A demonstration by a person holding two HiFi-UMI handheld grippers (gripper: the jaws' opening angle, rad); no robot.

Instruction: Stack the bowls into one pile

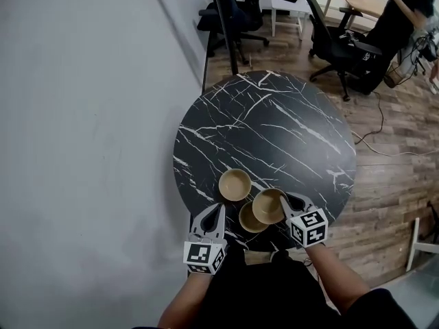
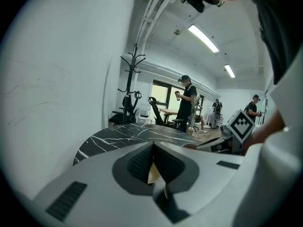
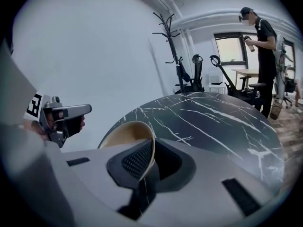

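Observation:
Three tan bowls are on the near part of a round black marble table (image 1: 274, 129). One bowl (image 1: 234, 184) stands alone. My right gripper (image 1: 287, 204) is shut on the right rim of a second bowl (image 1: 266, 205), which hangs tilted over the edge of the third bowl (image 1: 247, 223). In the right gripper view that held bowl (image 3: 125, 134) has its rim pinched between the pads of the right gripper (image 3: 150, 155). My left gripper (image 1: 219, 208) is shut and holds nothing, just left of the bowls near the table's front edge. Through the left gripper (image 2: 152, 148) shows a sliver of tan bowl beyond.
A grey wall (image 1: 82, 115) runs close along the table's left. Behind the table stand a coat stand (image 1: 223, 19) and black office chairs (image 1: 336, 43) on a wood floor, with a person (image 1: 401, 19) at a desk at the far right. The table's far half holds nothing.

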